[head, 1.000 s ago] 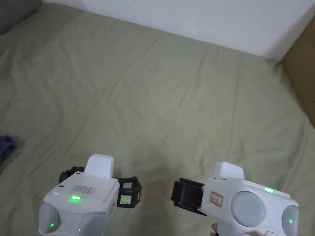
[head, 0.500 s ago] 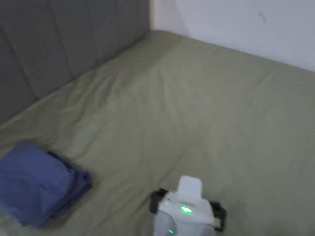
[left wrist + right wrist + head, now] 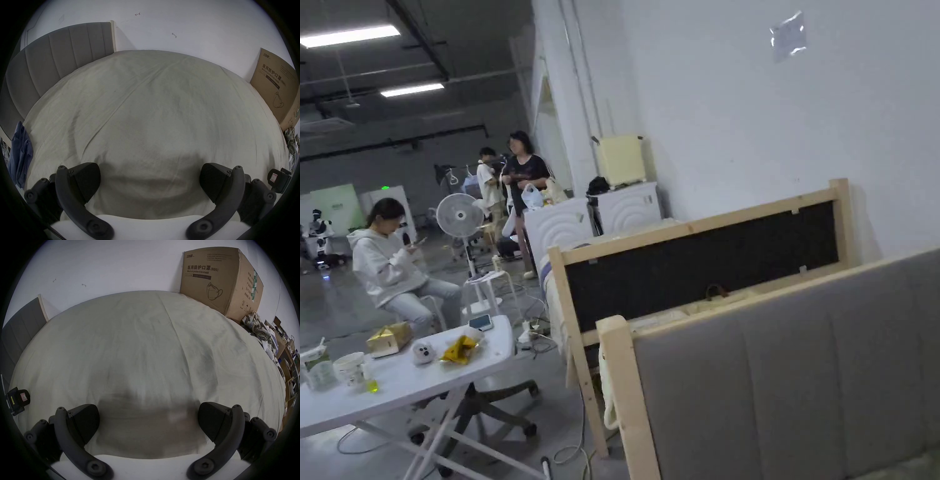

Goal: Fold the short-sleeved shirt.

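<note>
Jaws spread wide on my left gripper (image 3: pixel 150 182) and right gripper (image 3: pixel 148 420), both empty over the bed (image 3: pixel 154 113); probably the shirt (image 3: pixel 20 155) lies bunched far left.

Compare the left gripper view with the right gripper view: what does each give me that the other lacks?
Left gripper view: the blue shirt, bunched at the bed's left edge below the headboard, and the right tool at the picture's right edge.
Right gripper view: the left tool at the picture's left edge, and cluttered shelves past the bed.
Both: the green sheet, the headboard, the cardboard box against the white wall, and that view's own tool open and empty.
</note>
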Demonstrator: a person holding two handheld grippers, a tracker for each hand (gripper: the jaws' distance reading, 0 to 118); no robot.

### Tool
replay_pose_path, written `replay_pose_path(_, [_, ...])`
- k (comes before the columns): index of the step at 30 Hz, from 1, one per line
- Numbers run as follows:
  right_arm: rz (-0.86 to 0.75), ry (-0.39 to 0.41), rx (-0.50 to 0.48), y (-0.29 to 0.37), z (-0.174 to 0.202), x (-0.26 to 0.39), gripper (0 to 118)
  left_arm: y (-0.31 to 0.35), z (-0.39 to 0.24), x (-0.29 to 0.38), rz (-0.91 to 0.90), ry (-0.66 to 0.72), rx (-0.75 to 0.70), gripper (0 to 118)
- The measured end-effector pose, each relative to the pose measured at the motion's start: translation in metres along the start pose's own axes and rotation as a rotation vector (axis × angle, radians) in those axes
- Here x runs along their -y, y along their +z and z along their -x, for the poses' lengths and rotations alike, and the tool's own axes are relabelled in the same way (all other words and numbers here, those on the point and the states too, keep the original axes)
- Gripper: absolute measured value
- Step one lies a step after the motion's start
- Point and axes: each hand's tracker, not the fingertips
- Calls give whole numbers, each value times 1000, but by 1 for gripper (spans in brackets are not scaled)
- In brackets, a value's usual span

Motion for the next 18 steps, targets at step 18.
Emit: replay_pose_path(18, [3,-7,-7,43,23,-4,118,21,2,1,4,1,-5,118])
